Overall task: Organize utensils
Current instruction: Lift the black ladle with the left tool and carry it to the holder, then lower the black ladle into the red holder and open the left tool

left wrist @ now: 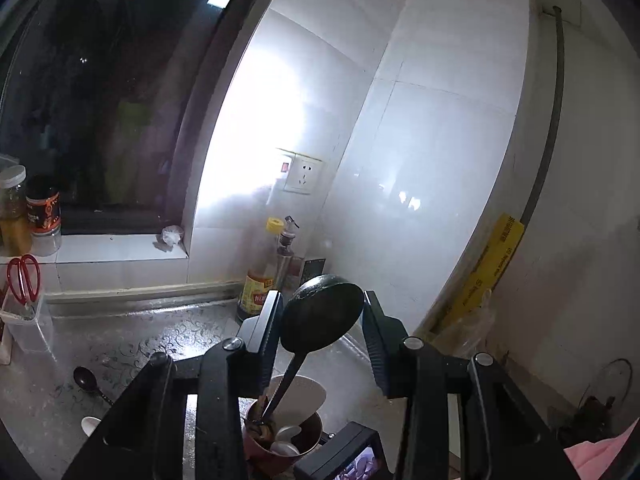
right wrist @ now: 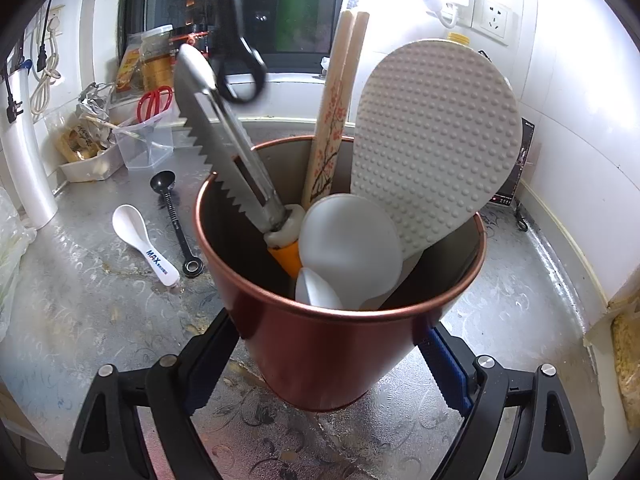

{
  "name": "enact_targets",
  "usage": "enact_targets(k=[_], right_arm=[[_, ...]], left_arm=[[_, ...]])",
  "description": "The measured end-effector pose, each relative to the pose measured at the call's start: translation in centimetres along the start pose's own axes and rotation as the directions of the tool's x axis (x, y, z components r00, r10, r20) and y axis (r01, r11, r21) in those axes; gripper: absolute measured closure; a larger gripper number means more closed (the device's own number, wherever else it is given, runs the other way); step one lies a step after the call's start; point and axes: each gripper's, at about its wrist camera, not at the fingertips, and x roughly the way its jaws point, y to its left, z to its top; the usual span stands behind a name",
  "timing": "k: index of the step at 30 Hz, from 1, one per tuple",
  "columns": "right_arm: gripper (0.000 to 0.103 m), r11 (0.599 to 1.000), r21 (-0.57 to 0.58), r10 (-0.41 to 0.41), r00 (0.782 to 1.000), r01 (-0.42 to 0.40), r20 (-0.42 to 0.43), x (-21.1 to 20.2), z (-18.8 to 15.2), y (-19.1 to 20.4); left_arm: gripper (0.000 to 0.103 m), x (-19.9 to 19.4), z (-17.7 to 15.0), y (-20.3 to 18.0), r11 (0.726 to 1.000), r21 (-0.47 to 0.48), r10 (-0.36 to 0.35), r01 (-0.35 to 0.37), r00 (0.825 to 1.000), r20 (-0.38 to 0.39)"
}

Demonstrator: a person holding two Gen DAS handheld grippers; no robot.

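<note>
— As seen from the left wrist, what is held by the left tool [left wrist: 322, 298]?
— A black spoon [left wrist: 324, 316] is clamped by its bowl between partly closed jaws. Its handle is pointed down toward the copper-red cup [left wrist: 314, 434].
— Is that handle recorded in the right wrist view?
— Noted: a blurred black handle with a looped end is seen hanging above the cup's rim, beside the utensils already stored.
— State of the right tool [right wrist: 328, 360]?
— Its jaws are pressed against both sides of the cup, which is gripped with its base on the patterned surface [right wrist: 100, 320].
— Contents of the cup?
— A serrated blade [right wrist: 216, 136] with an orange handle, a pair of chopsticks [right wrist: 340, 100], a dimpled rice paddle [right wrist: 436, 140] and two white scoops [right wrist: 348, 240] are logged, all leaned upright.
— Items lying on the surface?
— A white spoon [right wrist: 140, 240] and a black measuring spoon [right wrist: 176, 216] are laid side by side to the left of the cup. Contact between them cannot be determined.
</note>
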Motion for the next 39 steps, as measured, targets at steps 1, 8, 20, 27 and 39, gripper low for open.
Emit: enact_targets(k=[1, 8, 20, 27, 39], right_arm=[[0.013, 1.000, 0.001, -0.002, 1.000, 0.002, 0.000, 0.0, 0.0, 0.1], [0.013, 1.000, 0.001, -0.004, 1.000, 0.004, -0.001, 0.0, 0.0, 0.2], [0.013, 1.000, 0.001, -0.005, 1.000, 0.005, -0.001, 0.0, 0.0, 0.2], [0.013, 1.000, 0.002, -0.005, 1.000, 0.005, -0.001, 0.0, 0.0, 0.2], [0.012, 1.000, 0.006, -0.004, 1.000, 0.004, -0.010, 0.1, -0.2, 0.0]], left_arm=[[0.062, 0.3, -0.1, -0.1, 1.000, -0.001, -0.003, 0.003, 1.000, -0.010], [0.062, 1.4, -0.9, -0.1, 1.000, 0.001, 0.016, -0.016, 0.998, -0.056], [0.062, 4.5, -4.3, 2.3, 0.994, -0.053, 0.084, -0.099, 0.970, -0.229], [0.062, 6.2, -6.2, 3.3, 0.987, -0.057, 0.122, -0.147, 0.941, -0.314], [0.062, 6.5, -6.7, 3.4, 0.985, -0.053, 0.137, -0.165, 0.929, -0.344]])
